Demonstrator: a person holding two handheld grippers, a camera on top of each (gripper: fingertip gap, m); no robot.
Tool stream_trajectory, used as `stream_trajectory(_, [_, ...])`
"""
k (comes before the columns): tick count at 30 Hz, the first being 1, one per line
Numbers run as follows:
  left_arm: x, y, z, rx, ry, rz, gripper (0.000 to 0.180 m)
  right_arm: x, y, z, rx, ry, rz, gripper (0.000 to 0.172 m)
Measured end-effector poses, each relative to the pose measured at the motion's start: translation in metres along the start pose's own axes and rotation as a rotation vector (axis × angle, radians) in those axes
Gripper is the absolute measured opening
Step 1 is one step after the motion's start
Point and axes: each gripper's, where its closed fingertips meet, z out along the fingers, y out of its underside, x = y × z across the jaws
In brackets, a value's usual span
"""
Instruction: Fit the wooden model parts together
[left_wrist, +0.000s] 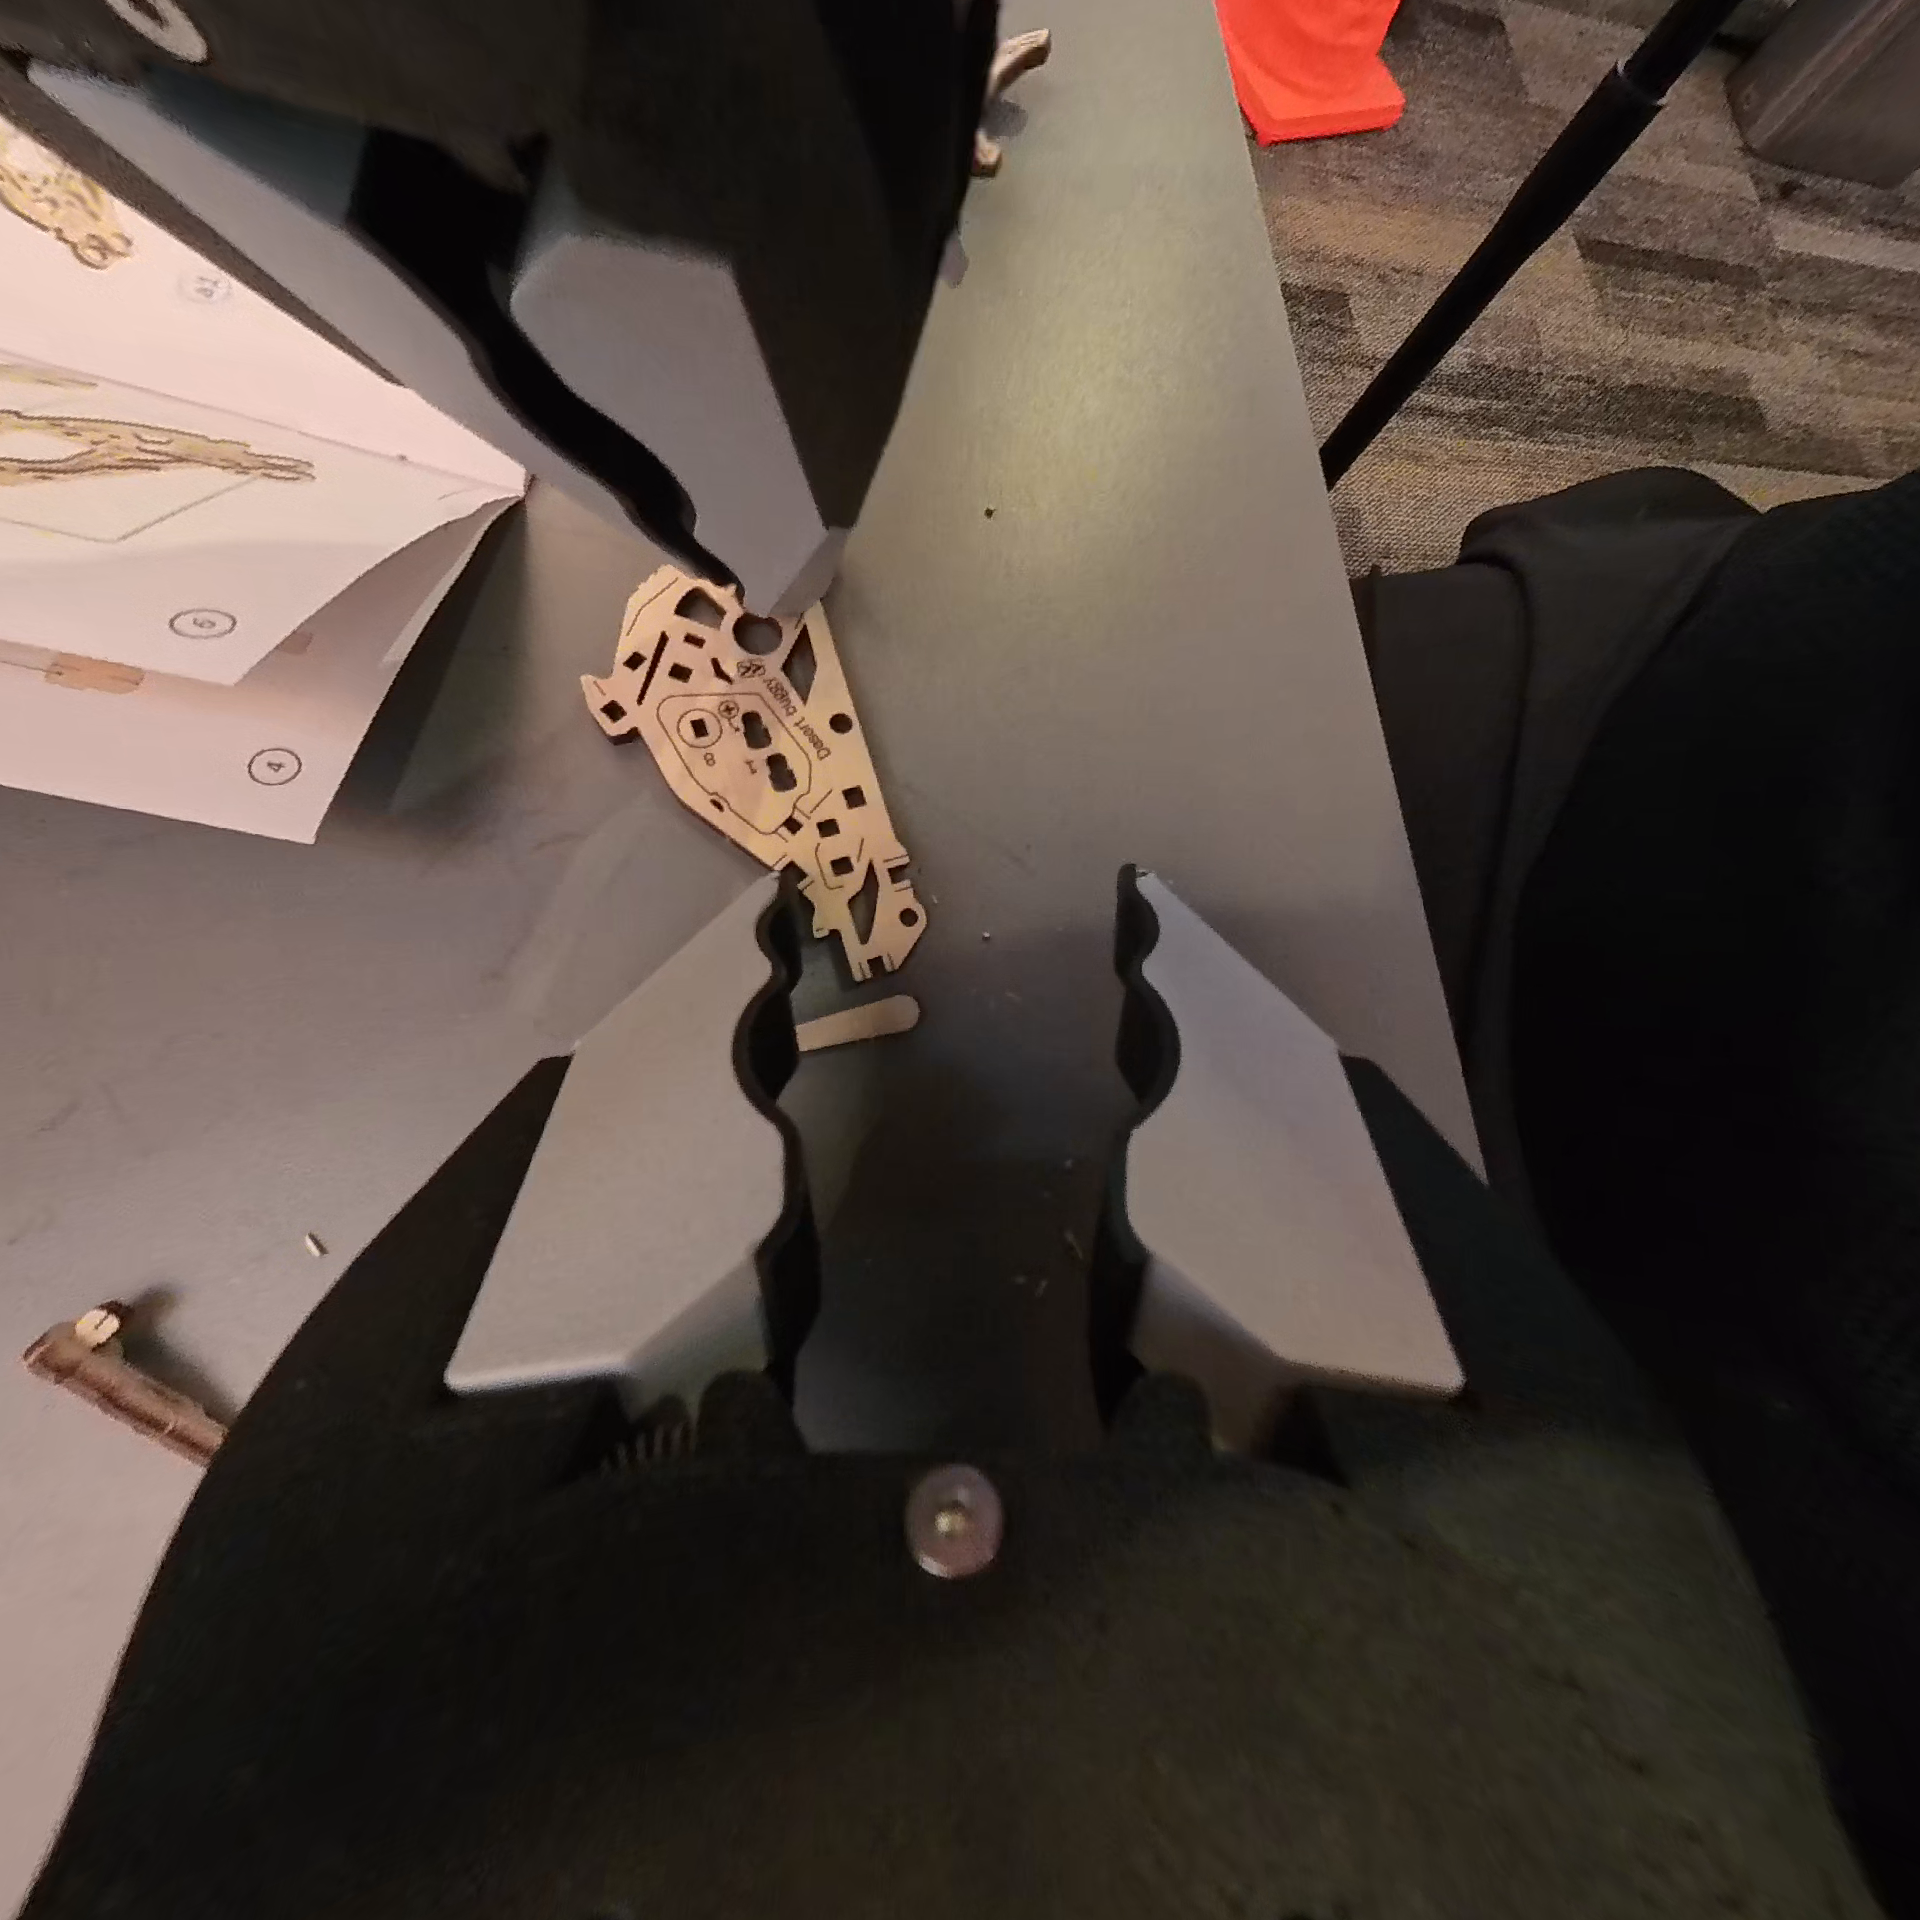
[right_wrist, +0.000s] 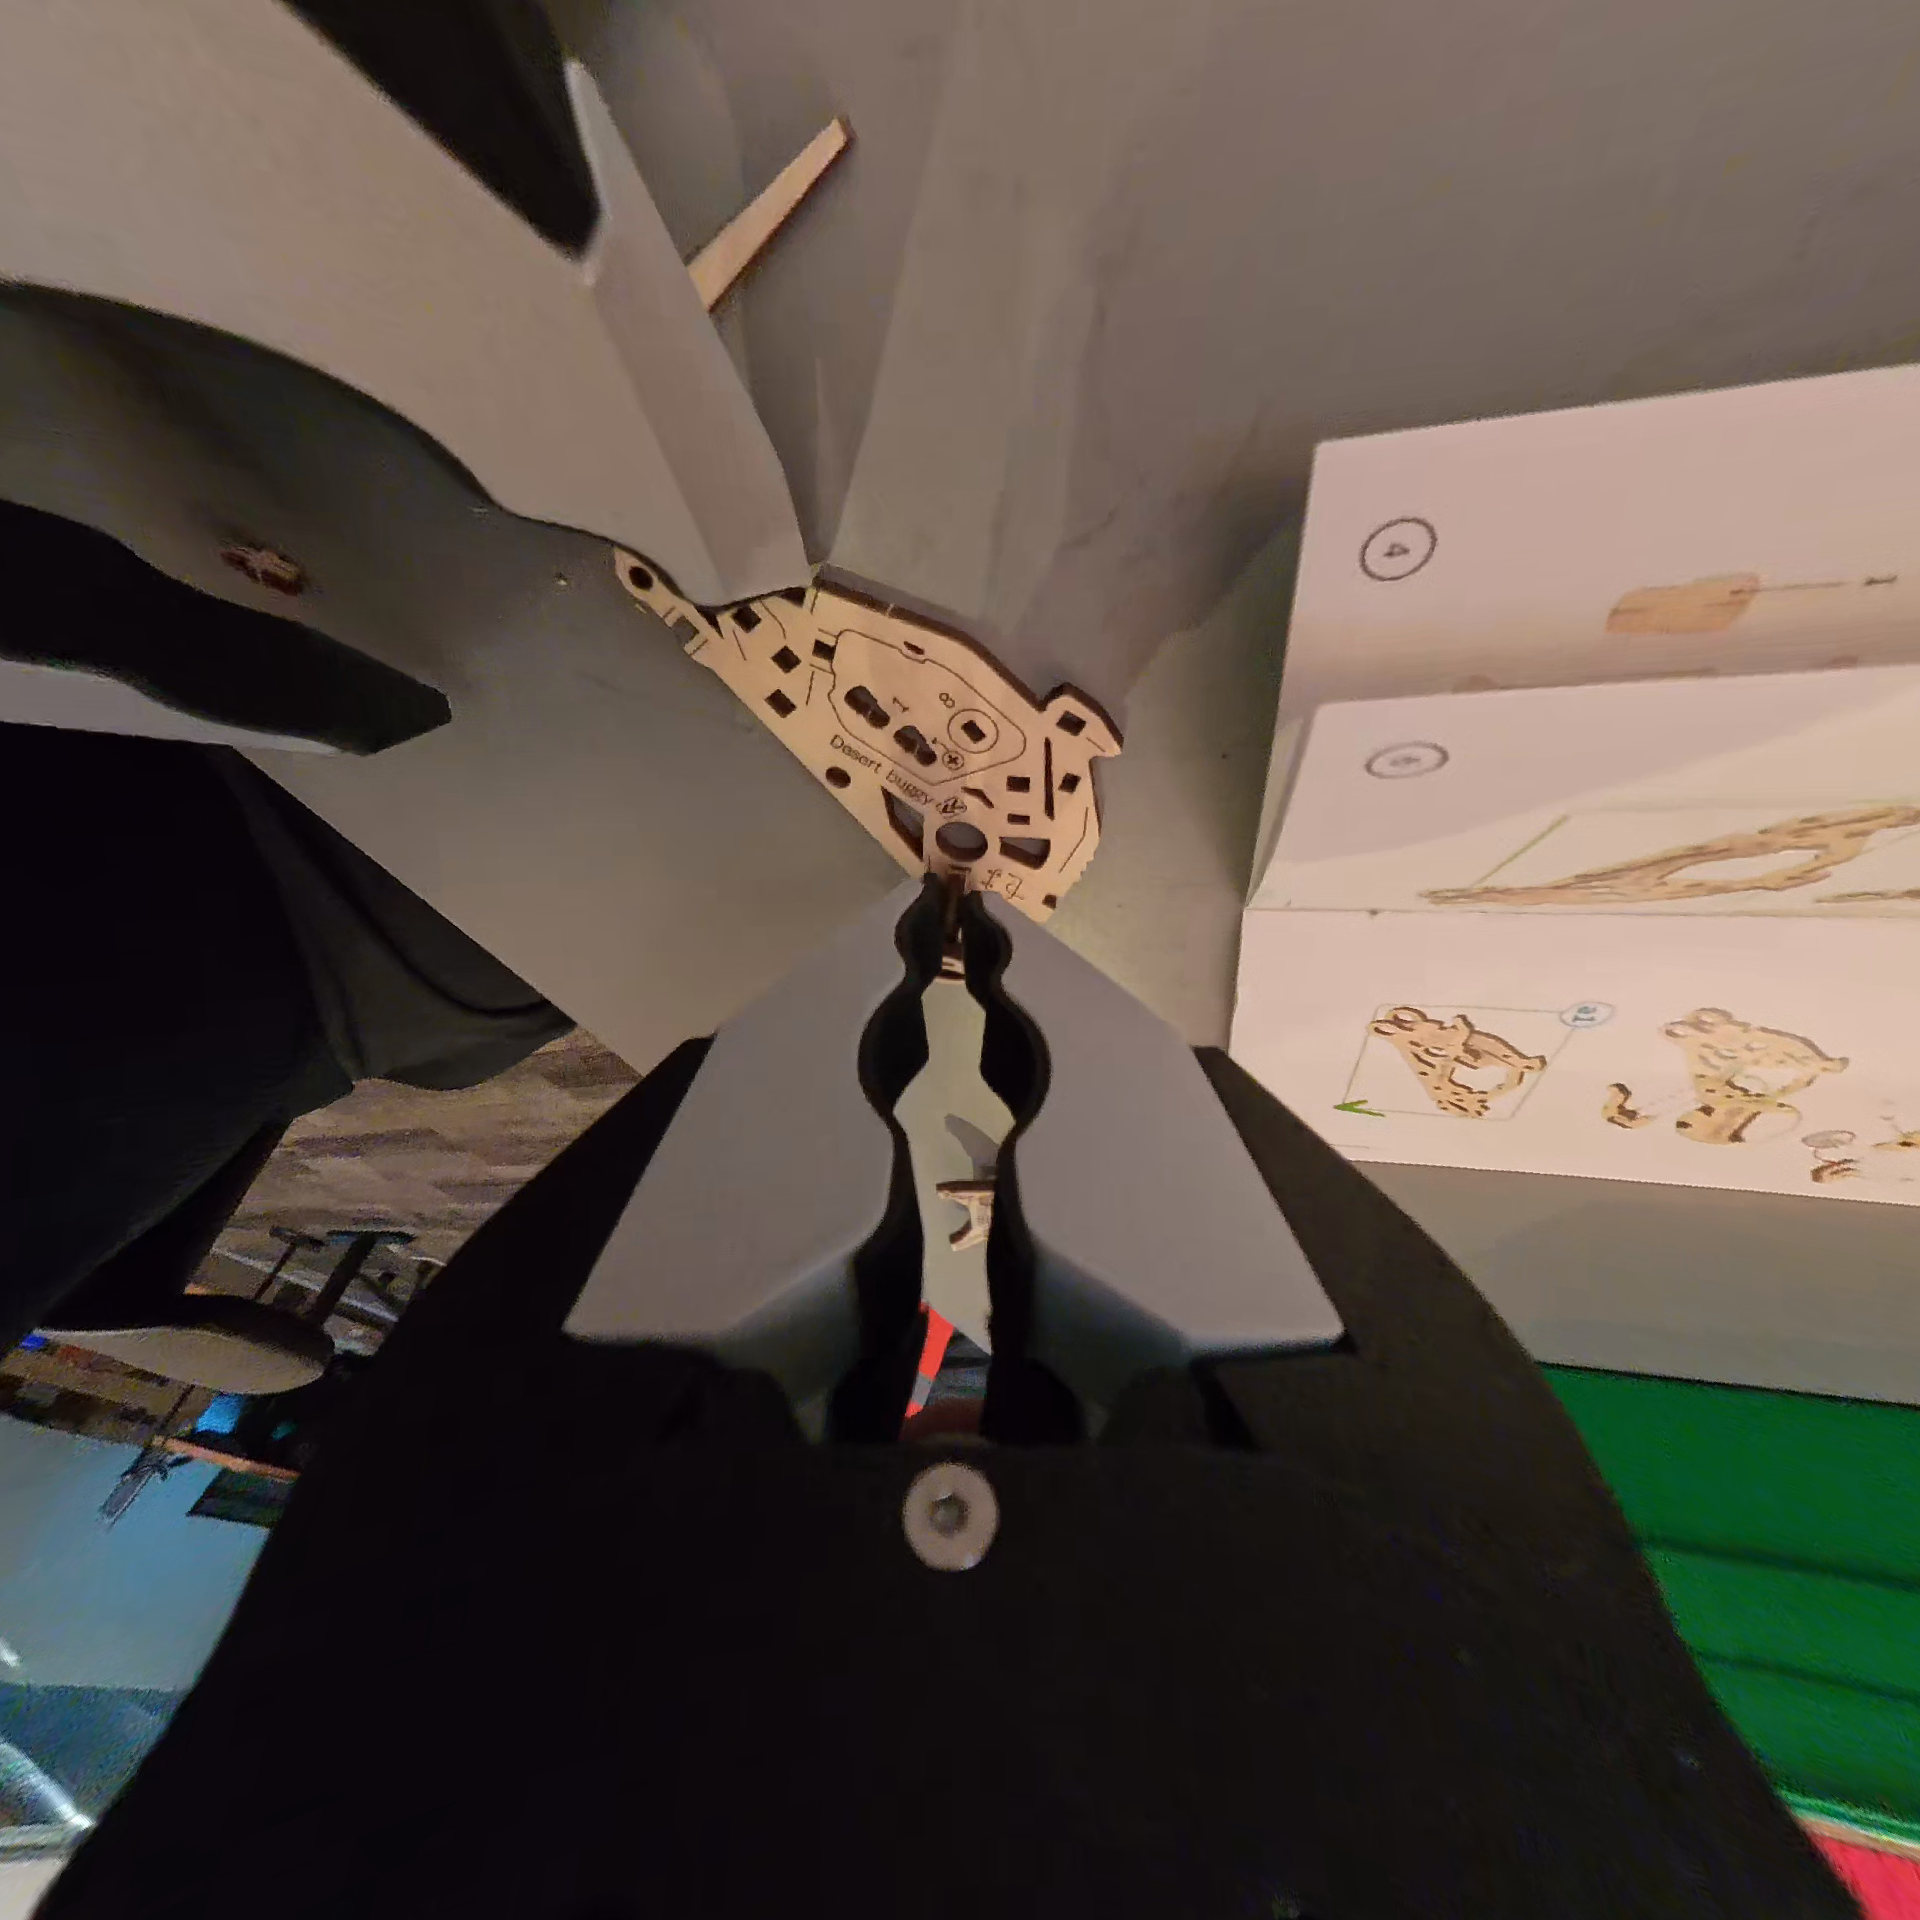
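Note:
A flat wooden plate (left_wrist: 748, 758) with many cut-out slots and a round hole lies on the grey table (left_wrist: 1091, 623). My left gripper (left_wrist: 951, 883) is open, and the plate's near end lies just by its left fingertip (left_wrist: 764, 914), unpressed. A short wooden stick (left_wrist: 857, 1021) lies between its fingers on the table. My right gripper (right_wrist: 948, 904) is shut on a small thin wooden part (right_wrist: 948, 920), held edge-on against the plate (right_wrist: 914, 727) beside its round hole. In the left wrist view the right gripper (left_wrist: 774, 592) comes in from above onto the plate's far end.
An open instruction booklet (left_wrist: 156, 582) lies left of the plate and shows in the right wrist view (right_wrist: 1558, 935). A brown wooden piece (left_wrist: 114, 1371) lies at the near left. A small loose wooden part (right_wrist: 971, 1210) lies behind. A person's dark clothing (left_wrist: 1662, 831) is at the table's right edge. About 7 cm separates my left fingertips from my right.

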Motion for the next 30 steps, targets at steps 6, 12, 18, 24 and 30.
stream_trajectory(6, [-0.001, 0.000, 0.000, 0.002, -0.004, 0.003, 0.057, -0.001, 0.000, 0.000, 0.036, 0.001, 0.011, 0.000])
stream_trajectory(12, [-0.004, 0.001, -0.002, -0.003, -0.015, -0.006, 0.051, 0.000, -0.003, -0.003, 0.130, -0.037, 0.035, 0.002])
stream_trajectory(18, [-0.004, 0.000, -0.001, 0.001, -0.012, -0.008, 0.051, 0.003, -0.004, -0.013, 0.216, -0.081, 0.035, 0.002])
stream_trajectory(24, [-0.004, 0.000, -0.001, 0.004, -0.007, -0.012, 0.051, 0.000, -0.004, -0.011, 0.280, -0.128, 0.011, 0.000])
stream_trajectory(30, [-0.004, 0.000, -0.001, 0.006, -0.003, -0.014, 0.052, 0.001, -0.005, -0.010, 0.302, -0.124, 0.003, 0.000])
